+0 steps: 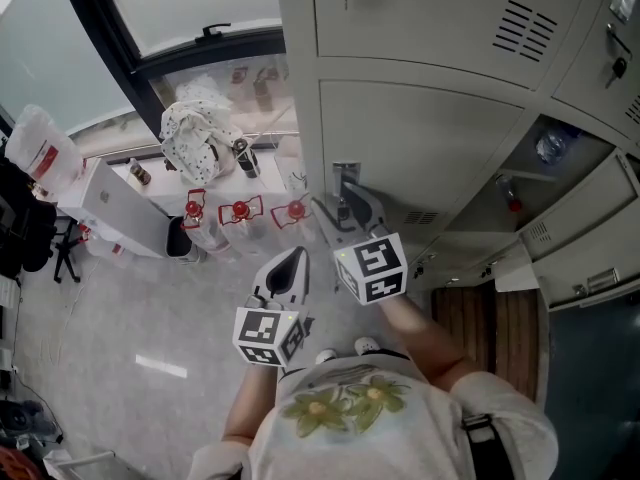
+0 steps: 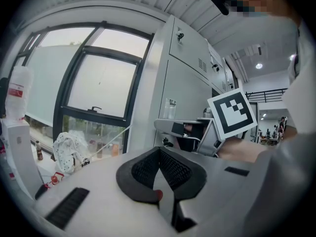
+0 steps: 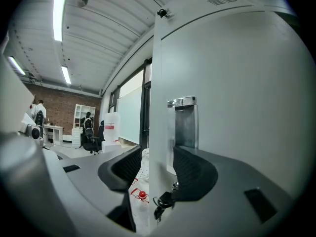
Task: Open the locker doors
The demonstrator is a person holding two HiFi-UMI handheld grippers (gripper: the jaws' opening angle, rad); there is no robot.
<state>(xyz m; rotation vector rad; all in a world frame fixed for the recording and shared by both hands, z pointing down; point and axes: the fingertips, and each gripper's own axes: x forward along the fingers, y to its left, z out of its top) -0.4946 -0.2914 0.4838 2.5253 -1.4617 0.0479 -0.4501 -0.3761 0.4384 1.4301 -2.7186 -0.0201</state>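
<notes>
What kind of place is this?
Probably a locker corner in an office or workshop: tall grey metal lockers stand beside a big window, and farther back there are desks and office chairs before a brick wall.

Free floor [image 1: 110, 308] left of lockers [image 1: 420, 138]

No text is legible. The red label [image 3: 109, 126] on the water jug [image 3: 112, 133], beyond and left of the right gripper's [image 3: 157, 158] jaws, is too small to read.
</notes>
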